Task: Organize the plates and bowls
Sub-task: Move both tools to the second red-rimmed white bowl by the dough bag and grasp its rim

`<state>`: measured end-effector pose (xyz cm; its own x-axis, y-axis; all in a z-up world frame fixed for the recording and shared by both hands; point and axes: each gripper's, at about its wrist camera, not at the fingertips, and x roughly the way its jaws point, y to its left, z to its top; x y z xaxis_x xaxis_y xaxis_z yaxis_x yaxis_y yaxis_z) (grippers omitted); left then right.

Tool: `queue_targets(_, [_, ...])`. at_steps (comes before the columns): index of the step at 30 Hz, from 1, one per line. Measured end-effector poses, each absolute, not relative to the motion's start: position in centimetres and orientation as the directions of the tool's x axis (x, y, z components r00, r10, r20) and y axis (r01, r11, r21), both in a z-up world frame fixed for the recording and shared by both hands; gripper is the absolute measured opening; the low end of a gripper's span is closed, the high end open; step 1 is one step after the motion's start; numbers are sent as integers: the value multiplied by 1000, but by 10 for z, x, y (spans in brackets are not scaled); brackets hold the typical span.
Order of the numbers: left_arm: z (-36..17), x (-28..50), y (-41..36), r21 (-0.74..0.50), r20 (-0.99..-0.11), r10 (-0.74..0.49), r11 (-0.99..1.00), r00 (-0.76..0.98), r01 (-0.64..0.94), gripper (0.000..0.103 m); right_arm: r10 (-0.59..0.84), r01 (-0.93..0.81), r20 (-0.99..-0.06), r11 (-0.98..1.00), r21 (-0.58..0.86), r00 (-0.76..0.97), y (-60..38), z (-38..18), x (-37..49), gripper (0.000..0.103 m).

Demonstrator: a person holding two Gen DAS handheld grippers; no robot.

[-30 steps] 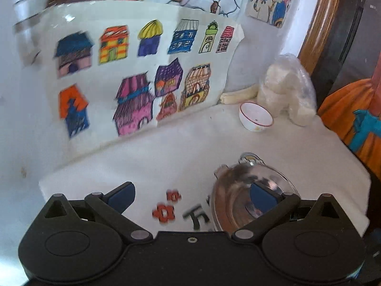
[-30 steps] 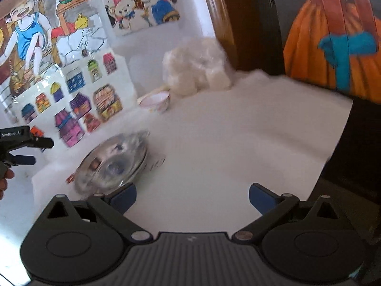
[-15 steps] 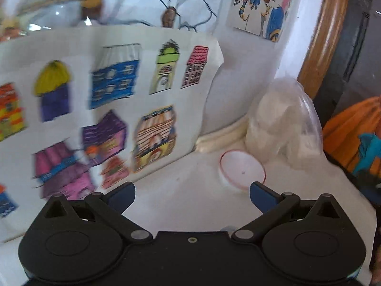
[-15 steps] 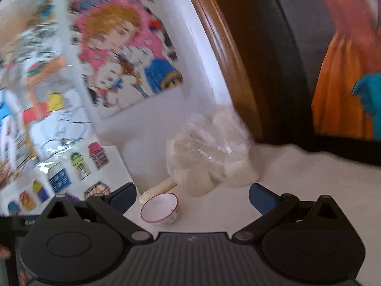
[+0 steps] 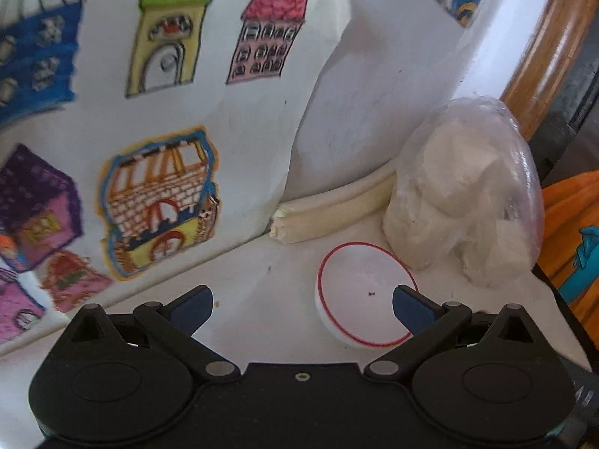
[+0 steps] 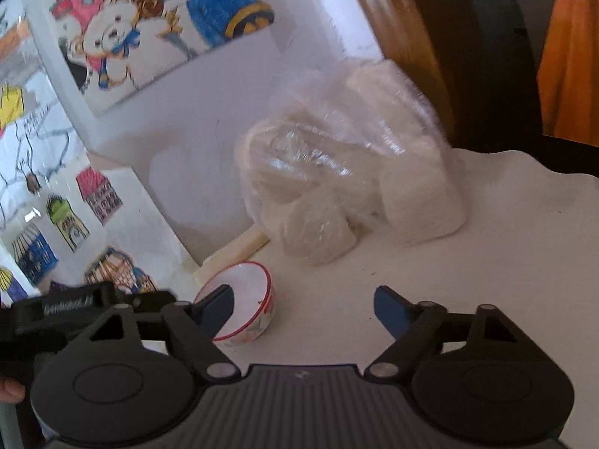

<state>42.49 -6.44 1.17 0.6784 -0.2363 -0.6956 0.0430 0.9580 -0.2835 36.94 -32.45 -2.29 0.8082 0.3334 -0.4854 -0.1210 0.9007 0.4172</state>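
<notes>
A small white bowl with a red rim (image 5: 365, 293) sits on the white table near the back wall. My left gripper (image 5: 302, 305) is open just above it, with its right fingertip (image 5: 408, 305) over the bowl's right rim. In the right wrist view the same bowl (image 6: 245, 308) lies behind my left fingertip (image 6: 215, 308). My right gripper (image 6: 302, 308) is open and empty, hovering just right of the bowl. The left gripper's black body (image 6: 75, 307) shows at the left edge of that view. The metal bowl seen earlier is out of view.
A clear plastic bag of white lumps (image 5: 464, 202) stands right behind the bowl, also seen in the right wrist view (image 6: 348, 164). A cream strip (image 5: 329, 211) lies along the wall foot. Coloured house drawings (image 5: 161, 198) cover the wall. A wooden frame (image 6: 397, 37) stands at the back right.
Both grippers have moved forward to the far wall and closed in on the red-rimmed bowl. The metal bowl has dropped out of view. Both stay open.
</notes>
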Motion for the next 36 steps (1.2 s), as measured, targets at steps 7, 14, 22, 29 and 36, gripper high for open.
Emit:
queue_targets(7, [-3, 442, -66, -333, -709, -268, 943, 653, 25, 93, 363, -148, -517, 900, 409, 776, -304, -31, 385, 74])
queue_targets(14, [-11, 446, -68, -361, -715, -309, 931, 627, 47, 75, 388, -153, -530, 888, 433, 754, -293, -35, 395, 54])
queue_targets(22, [-17, 453, -78, -402, -715, -384, 910, 584, 105, 29, 392, -137, -552, 885, 446, 736, -280, -41, 406, 35])
queue_targets(29, [-19, 454, -68, -405, -722, -377, 910, 580, 87, 15, 408, -136, -559, 875, 464, 722, -274, -43, 409, 23])
queue_targets(36, [-10, 439, -67, -408, -708, -390, 906, 589, 110, 15, 416, -132, -537, 863, 488, 734, -284, -39, 396, 21])
